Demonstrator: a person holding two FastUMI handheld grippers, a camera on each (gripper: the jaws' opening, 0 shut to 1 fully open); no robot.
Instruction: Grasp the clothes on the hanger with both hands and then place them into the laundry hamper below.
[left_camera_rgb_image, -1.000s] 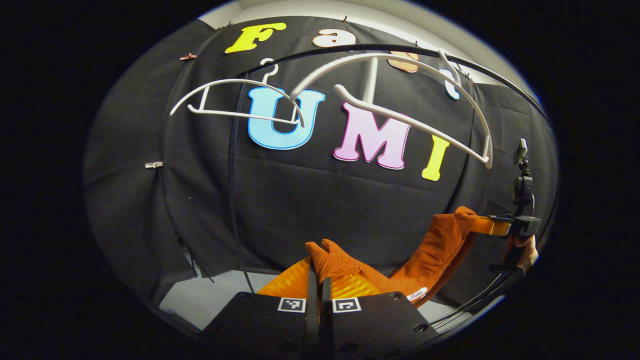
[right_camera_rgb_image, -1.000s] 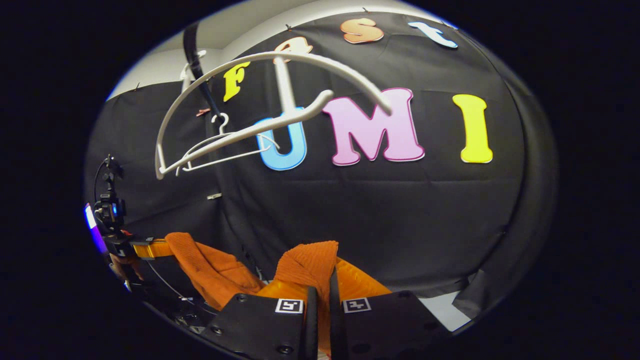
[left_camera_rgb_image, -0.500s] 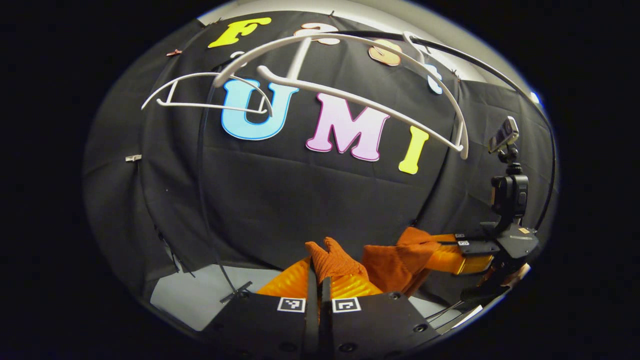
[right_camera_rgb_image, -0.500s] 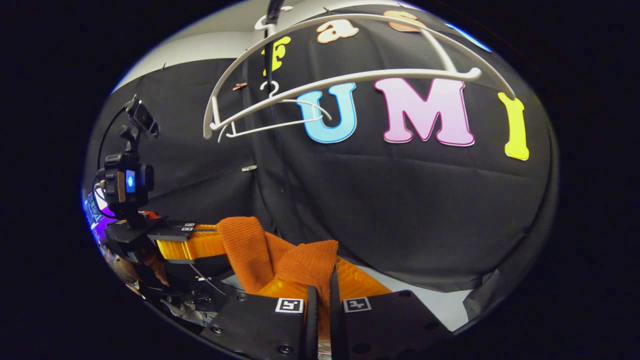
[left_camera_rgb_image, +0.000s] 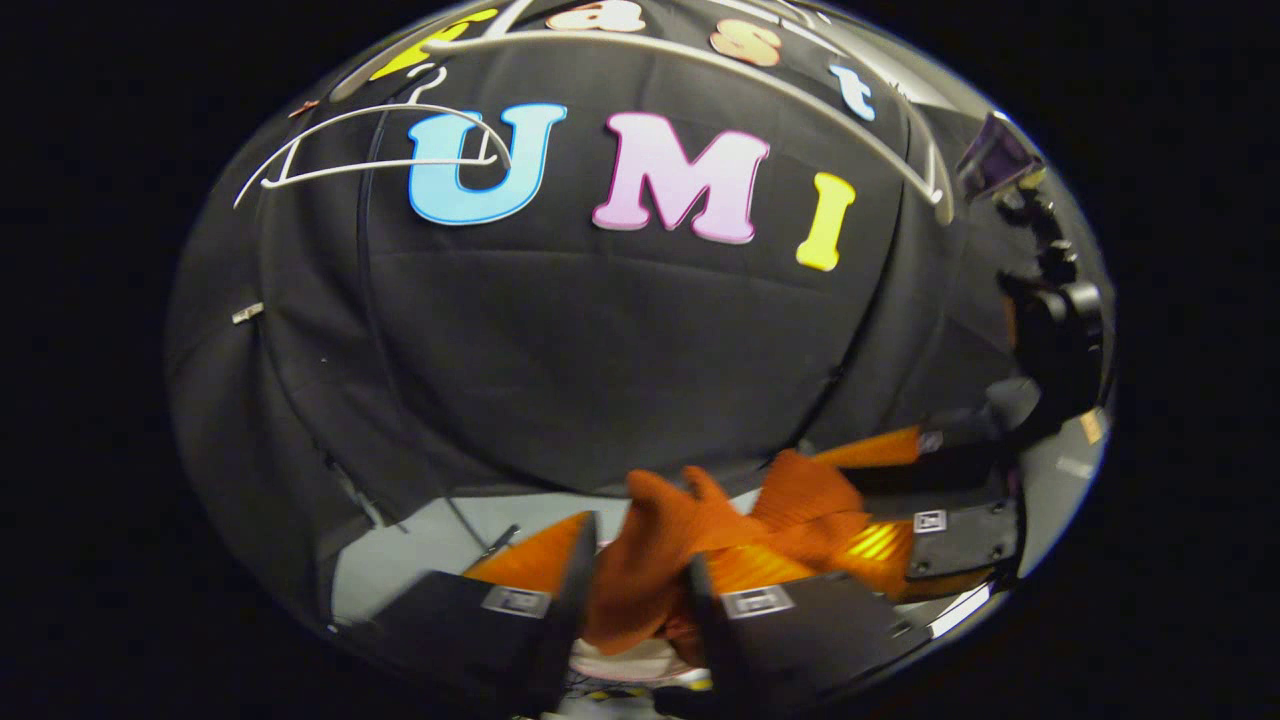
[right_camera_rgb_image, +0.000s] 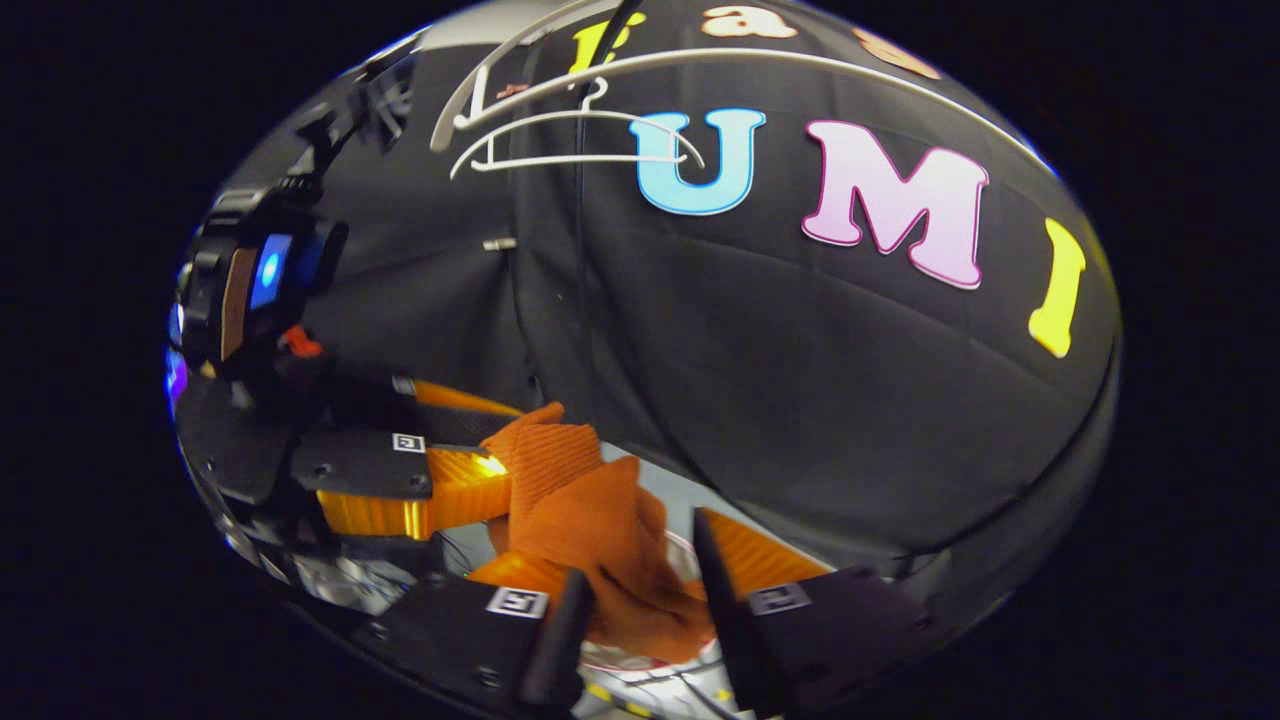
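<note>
Both jaws spread, left gripper (left_camera_rgb_image: 635, 590) and right gripper (right_camera_rgb_image: 640, 590) flank orange garment (right_camera_rgb_image: 590, 530).

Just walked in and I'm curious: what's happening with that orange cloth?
A person holds a gripper in each hand. The orange garment is off the white hangers hanging above and bunched low between the two grippers. The left gripper and right gripper both have their fingers spread, apparently letting it drop.

Wall: I'm seeing black cloth (left_camera_rgb_image: 620, 340) hanging creased across the booth's back.
Floor: a pale grey floor (left_camera_rgb_image: 420, 555) is showing under the cloth's hem.
Light: I'm getting dim, even lighting.
</note>
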